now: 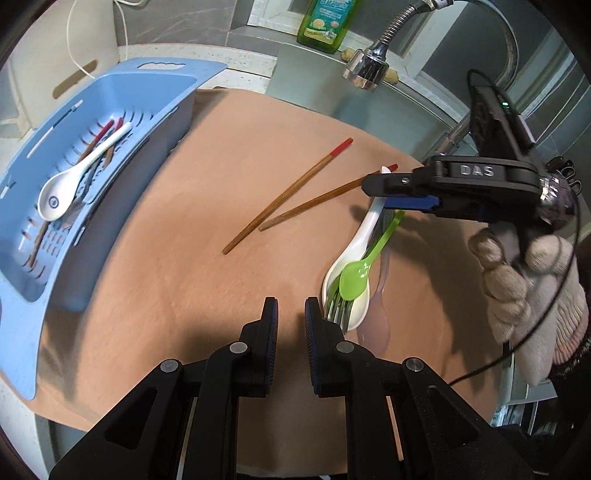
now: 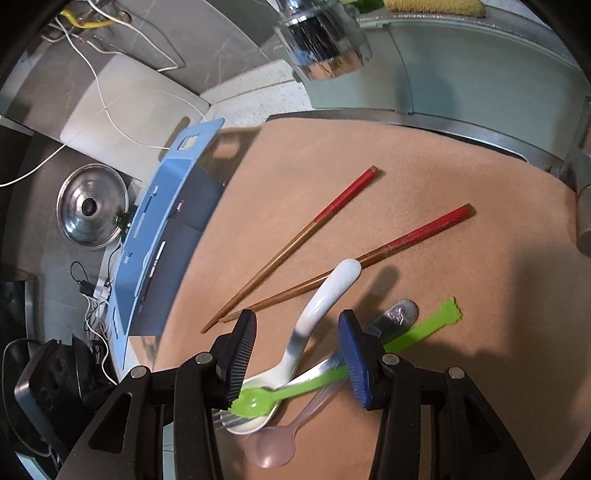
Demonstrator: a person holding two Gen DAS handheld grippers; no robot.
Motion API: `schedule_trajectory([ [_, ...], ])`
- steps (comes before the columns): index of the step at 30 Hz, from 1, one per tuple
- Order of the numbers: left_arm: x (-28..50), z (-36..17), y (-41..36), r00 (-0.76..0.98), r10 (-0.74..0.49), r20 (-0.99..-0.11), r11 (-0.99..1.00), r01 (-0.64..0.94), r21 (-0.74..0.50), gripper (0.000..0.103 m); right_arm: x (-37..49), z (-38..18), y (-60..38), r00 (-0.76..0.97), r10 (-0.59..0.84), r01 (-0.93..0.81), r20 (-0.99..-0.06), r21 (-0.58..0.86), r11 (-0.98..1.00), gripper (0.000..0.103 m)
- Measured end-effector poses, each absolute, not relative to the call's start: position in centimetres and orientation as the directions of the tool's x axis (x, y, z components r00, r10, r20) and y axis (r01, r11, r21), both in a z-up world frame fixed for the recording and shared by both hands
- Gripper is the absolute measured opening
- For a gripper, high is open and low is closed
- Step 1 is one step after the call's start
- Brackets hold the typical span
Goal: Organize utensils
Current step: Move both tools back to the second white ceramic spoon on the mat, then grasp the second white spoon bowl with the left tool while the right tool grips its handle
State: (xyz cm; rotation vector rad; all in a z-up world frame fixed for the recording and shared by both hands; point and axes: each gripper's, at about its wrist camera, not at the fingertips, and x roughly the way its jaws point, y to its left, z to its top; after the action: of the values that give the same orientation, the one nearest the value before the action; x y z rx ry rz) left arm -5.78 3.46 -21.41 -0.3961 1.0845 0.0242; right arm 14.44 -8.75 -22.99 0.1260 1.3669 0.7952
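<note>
On a tan mat (image 1: 177,266) lies a pile: a white ceramic spoon (image 2: 314,314), a green plastic spoon (image 2: 258,400), a metal fork (image 2: 397,317) and a clear plastic spoon (image 2: 269,446). My right gripper (image 2: 299,354) is low over the pile and open; the white spoon's handle passes between its fingers untouched. In the left wrist view the right gripper (image 1: 380,194) hovers above the white spoon (image 1: 354,251). My left gripper (image 1: 291,317) is empty beside the pile, its jaws almost together. Two red-tipped chopsticks (image 1: 288,195) lie loose. A blue basket (image 1: 110,92) holds another white spoon (image 1: 74,177) and chopsticks.
A chrome faucet head (image 1: 365,68) hangs over the mat's far side, with a green soap bottle (image 1: 325,22) behind it. A gloved hand (image 1: 535,288) holds the right gripper. Left of the basket (image 2: 155,221) are a steel pot lid (image 2: 92,206), a white board (image 2: 129,110) and cables.
</note>
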Motion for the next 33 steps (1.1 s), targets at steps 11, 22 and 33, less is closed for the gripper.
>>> schedule_trajectory([
  [11,-4.4,-21.3,3.8,0.467,-0.19,-0.864,0.934,-0.185,-0.306,0.013,14.5,-23.7,-9.3,-0.014,0.611,-0.416,-0.791,0.561,0.716,0.014],
  [22,-1.5,-21.5,1.6,0.435,-0.239,-0.868,0.946,-0.097,-0.309,0.013,13.5,-23.5,-13.0,0.015,0.712,-0.397,-0.702,0.649,0.648,0.013],
  [33,-1.5,-22.5,-1.0,0.407,-0.264,-0.874,0.946,-0.068,-0.317,0.013,13.2,-23.7,-15.5,0.037,0.756,-0.374,-0.653,0.693,0.617,0.013],
])
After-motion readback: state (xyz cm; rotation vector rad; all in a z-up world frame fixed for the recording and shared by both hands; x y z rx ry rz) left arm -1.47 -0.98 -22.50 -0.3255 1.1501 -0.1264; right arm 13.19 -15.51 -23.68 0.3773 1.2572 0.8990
